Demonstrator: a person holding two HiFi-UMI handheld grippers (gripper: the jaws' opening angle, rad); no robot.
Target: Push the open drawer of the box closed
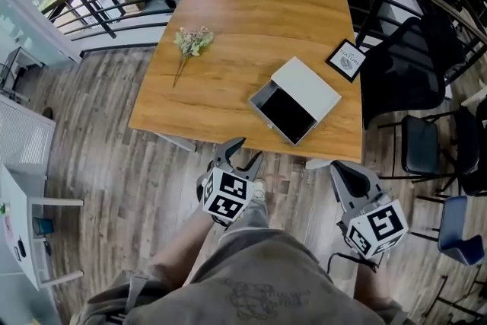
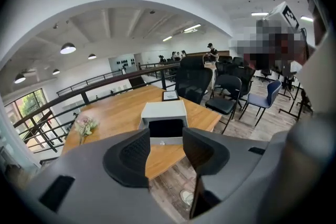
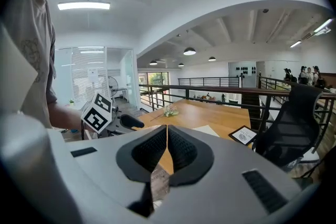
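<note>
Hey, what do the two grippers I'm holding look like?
The left gripper and right gripper are both grey moulded plastic, with black ribbed pads lining the jaws. Each carries a white cube printed with black square markers.

Both held low, close in front of the body. The left gripper (image 1: 247, 151) points forward with its jaws apart and nothing between them, and the left cube (image 1: 225, 195) faces up. The right gripper (image 1: 340, 171) is roughly level with it, well apart to the right, jaws pressed together and empty, with the right cube (image 1: 377, 228) tilted up.
</note>
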